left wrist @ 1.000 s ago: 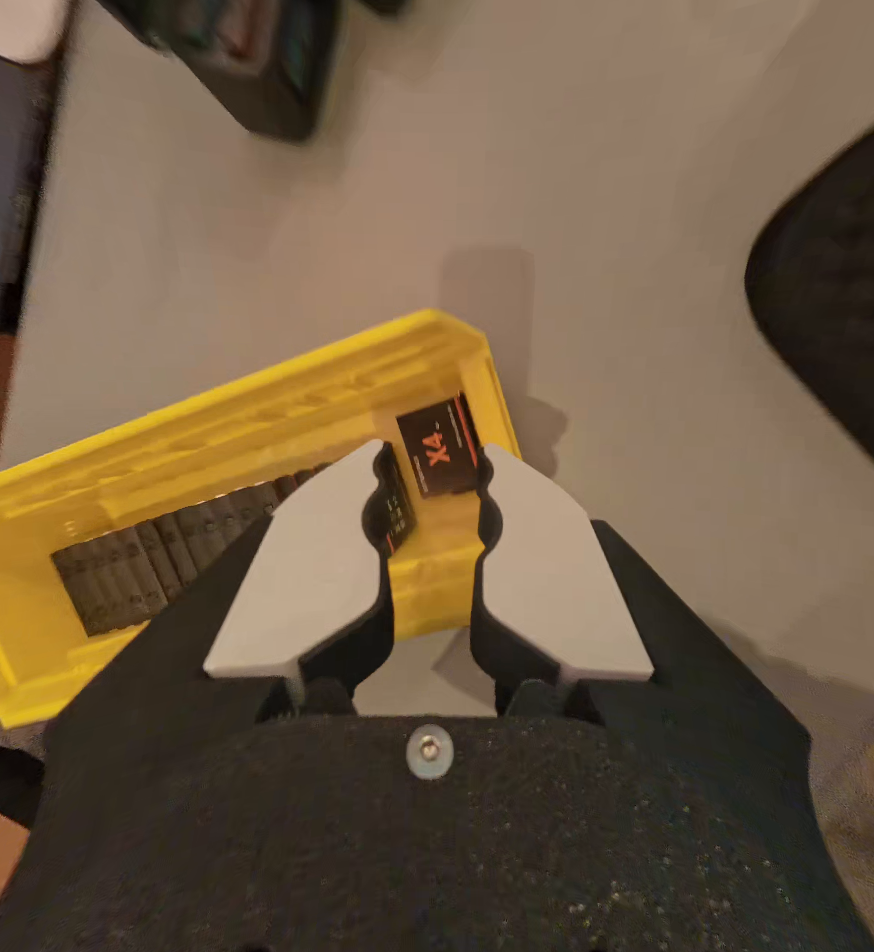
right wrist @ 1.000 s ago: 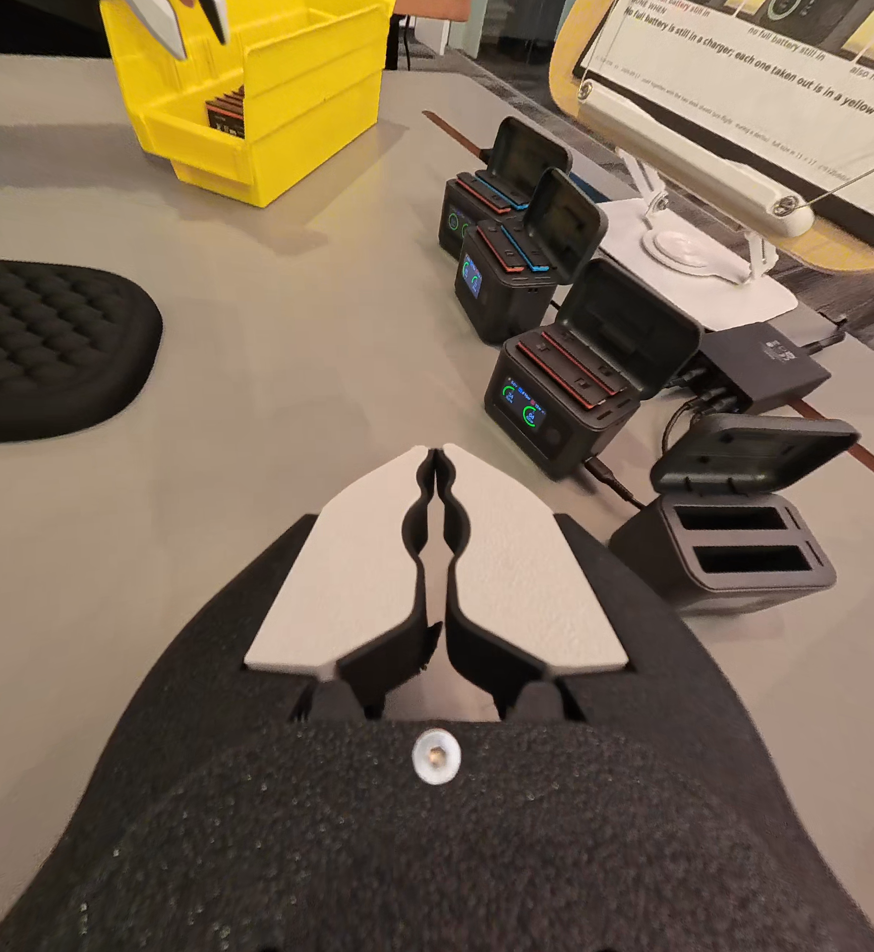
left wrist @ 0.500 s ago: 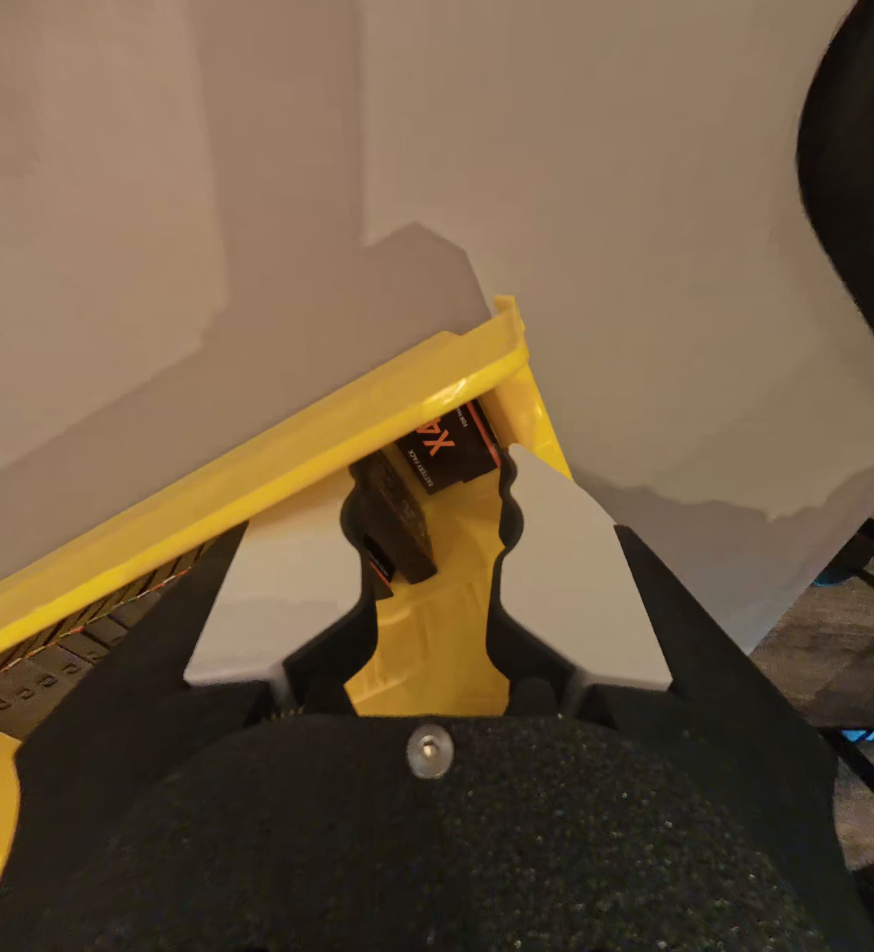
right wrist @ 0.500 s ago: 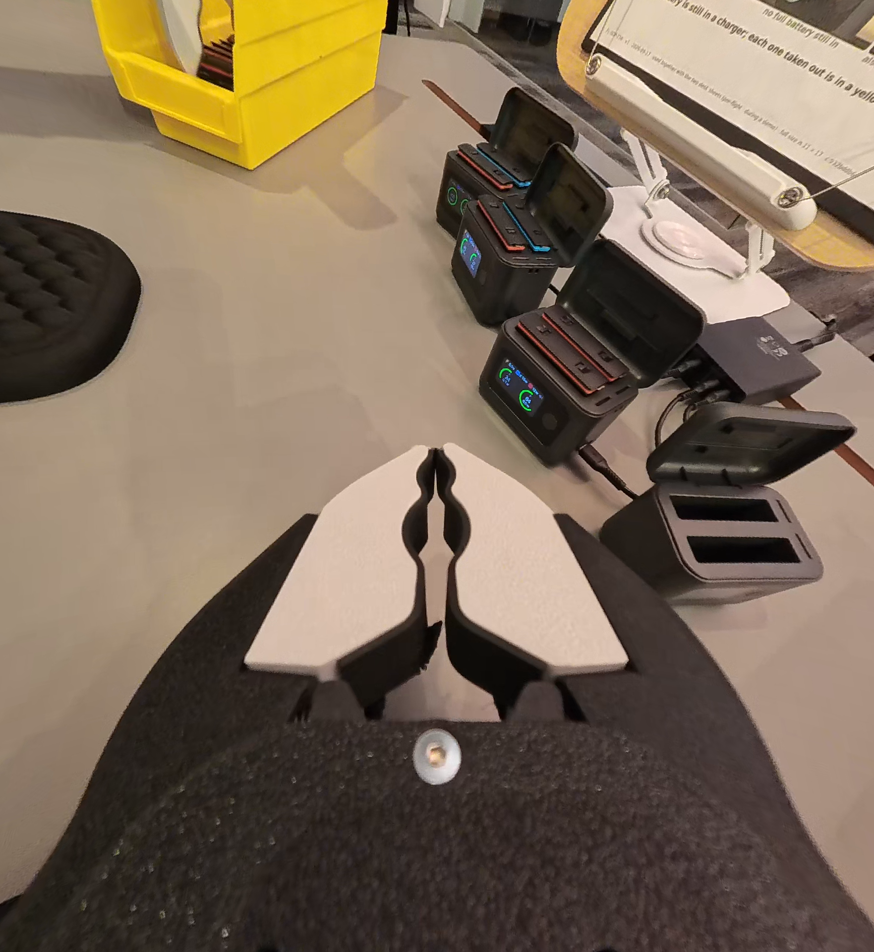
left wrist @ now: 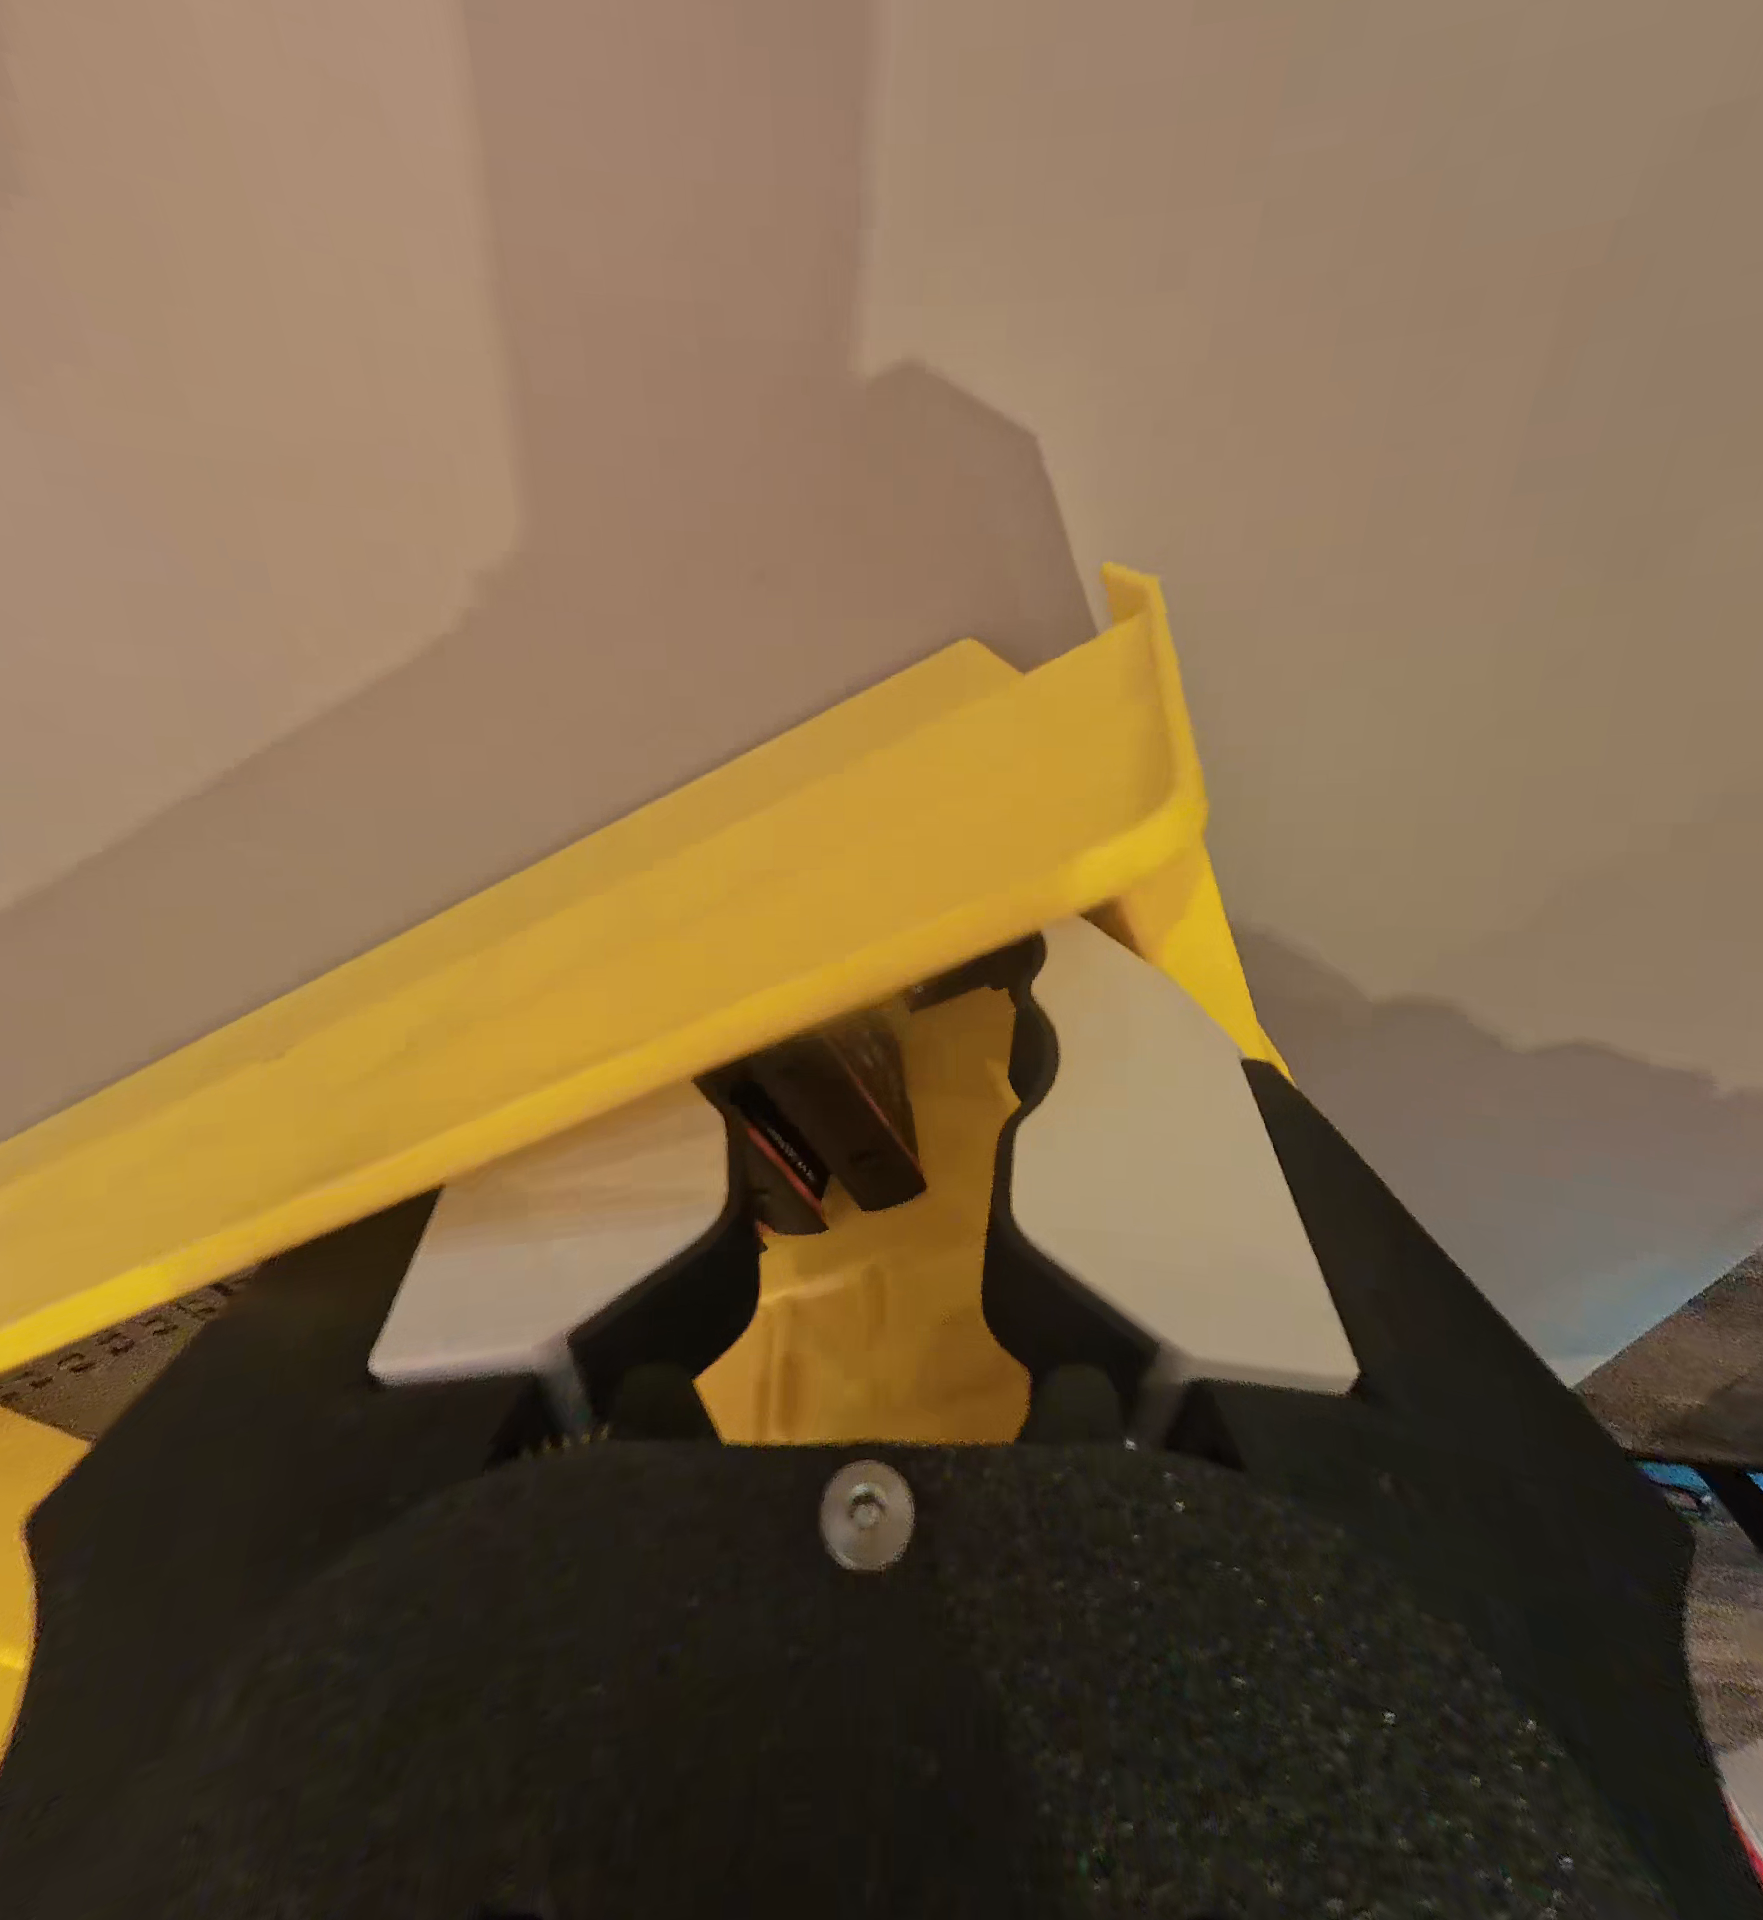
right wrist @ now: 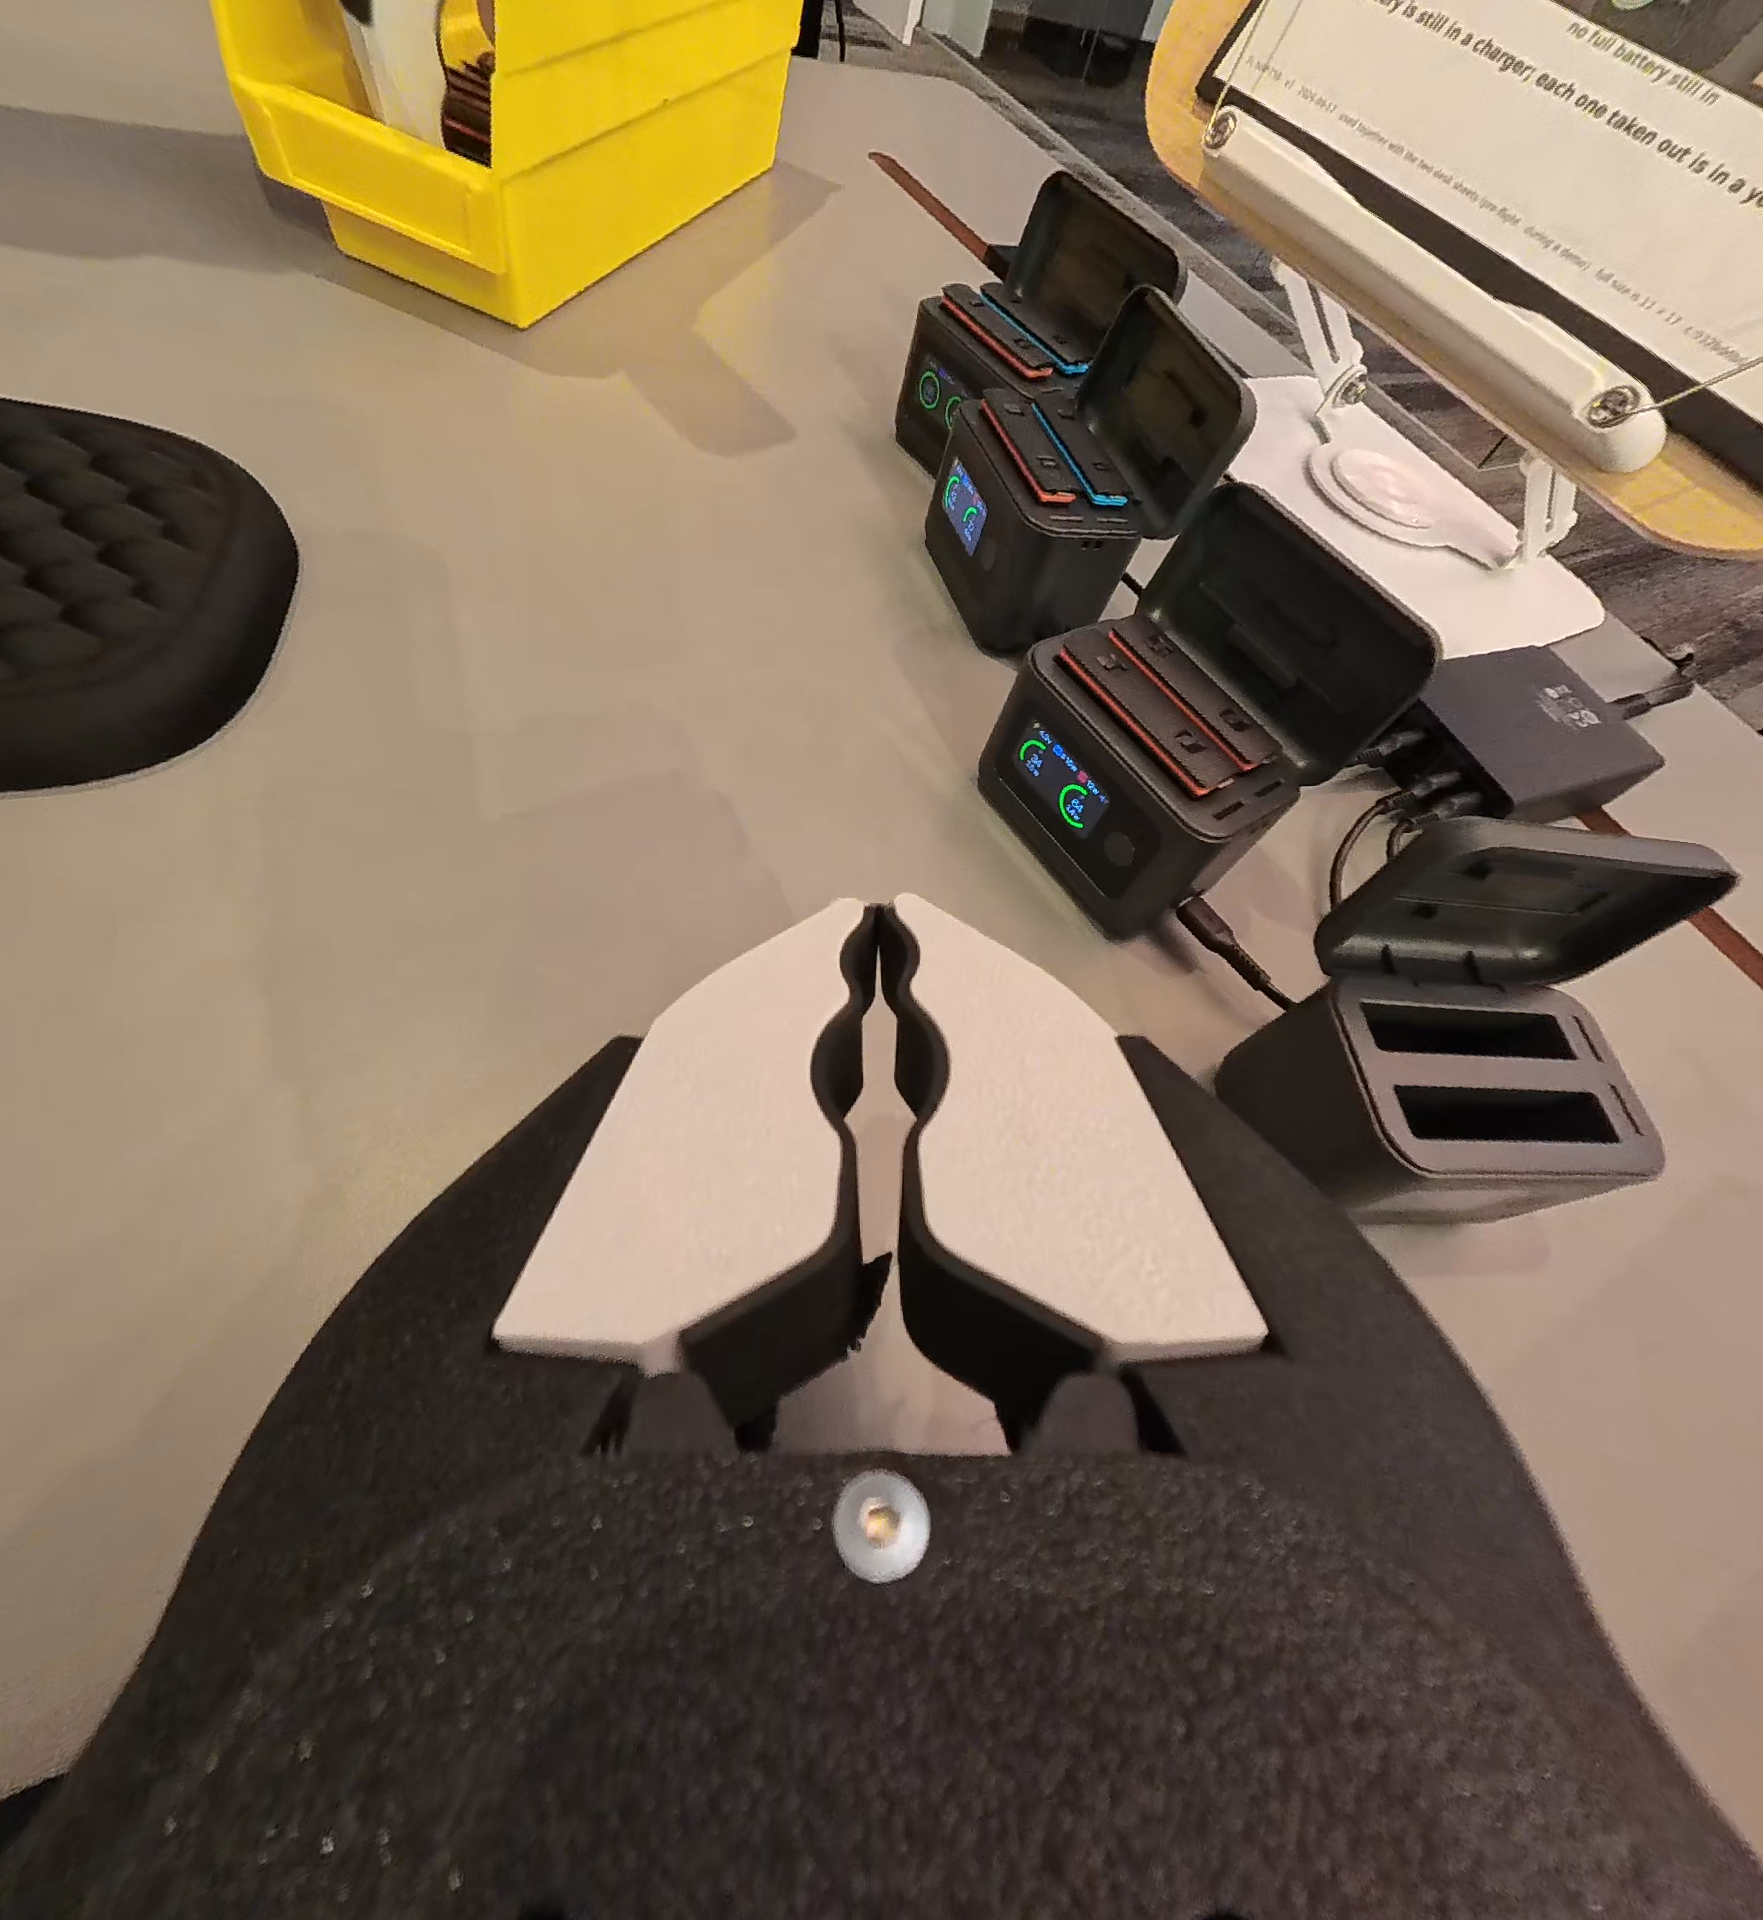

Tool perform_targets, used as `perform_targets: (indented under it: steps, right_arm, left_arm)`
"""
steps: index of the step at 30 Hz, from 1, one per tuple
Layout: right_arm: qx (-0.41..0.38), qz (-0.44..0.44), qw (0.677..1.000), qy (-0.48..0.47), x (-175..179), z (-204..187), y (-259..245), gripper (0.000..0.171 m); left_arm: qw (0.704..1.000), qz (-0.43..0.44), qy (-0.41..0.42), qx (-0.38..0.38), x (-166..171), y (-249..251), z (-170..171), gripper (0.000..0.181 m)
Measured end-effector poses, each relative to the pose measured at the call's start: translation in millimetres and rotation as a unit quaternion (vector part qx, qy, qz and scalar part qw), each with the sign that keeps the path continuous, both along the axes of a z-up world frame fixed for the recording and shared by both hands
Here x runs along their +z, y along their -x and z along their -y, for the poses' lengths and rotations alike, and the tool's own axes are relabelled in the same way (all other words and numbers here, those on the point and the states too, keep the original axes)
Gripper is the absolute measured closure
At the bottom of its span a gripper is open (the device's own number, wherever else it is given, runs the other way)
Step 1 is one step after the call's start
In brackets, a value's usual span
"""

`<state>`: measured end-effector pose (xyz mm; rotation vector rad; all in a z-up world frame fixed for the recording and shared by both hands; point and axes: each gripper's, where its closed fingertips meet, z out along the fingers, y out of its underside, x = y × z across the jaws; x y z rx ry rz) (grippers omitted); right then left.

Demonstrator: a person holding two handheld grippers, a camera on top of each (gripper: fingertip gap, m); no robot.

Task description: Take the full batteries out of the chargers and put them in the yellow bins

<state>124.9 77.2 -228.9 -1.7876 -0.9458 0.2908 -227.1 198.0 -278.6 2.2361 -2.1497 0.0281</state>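
Observation:
In the left wrist view my left gripper (left wrist: 877, 1023) is open, reaching down inside the yellow bin (left wrist: 648, 914). The bin's rim hides the left fingertip. A black battery with a red edge (left wrist: 835, 1127) leans loose between the wide jaws, close to the left finger. More batteries (left wrist: 118, 1345) lie in a row at the bin's lower left. In the right wrist view my right gripper (right wrist: 882, 912) is shut and empty above the grey table. Three open chargers hold batteries (right wrist: 1022, 353) (right wrist: 1048, 540) (right wrist: 1147, 769). A fourth charger (right wrist: 1459, 1091) is empty. The bin (right wrist: 565, 197) stands far left, with the left gripper's fingers (right wrist: 394, 73) in it.
A black dimpled pad (right wrist: 77, 603) lies on the table at left. A black power hub (right wrist: 1542, 727) with cables sits behind the chargers. A sign on a white stand (right wrist: 1428, 488) rises at the right. The table edge shows at lower right in the left wrist view. My hands' fingertips stand some 40 cm from each other.
My left gripper has gone lower into the bin and its jaws have opened wider; the battery now leans loose between them. My right gripper stays shut and has shifted a little.

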Motion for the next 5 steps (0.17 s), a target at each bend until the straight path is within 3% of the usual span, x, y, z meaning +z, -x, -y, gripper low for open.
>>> perform_targets:
  steps: [5]
  right_arm:
    - [-0.001,0.007,1.000,0.002,-2.6,0.3,-1.3,0.171]
  left_arm:
    - [1.000,-0.012,-0.011,-0.011,-4.1,-0.4,-0.4,0.138]
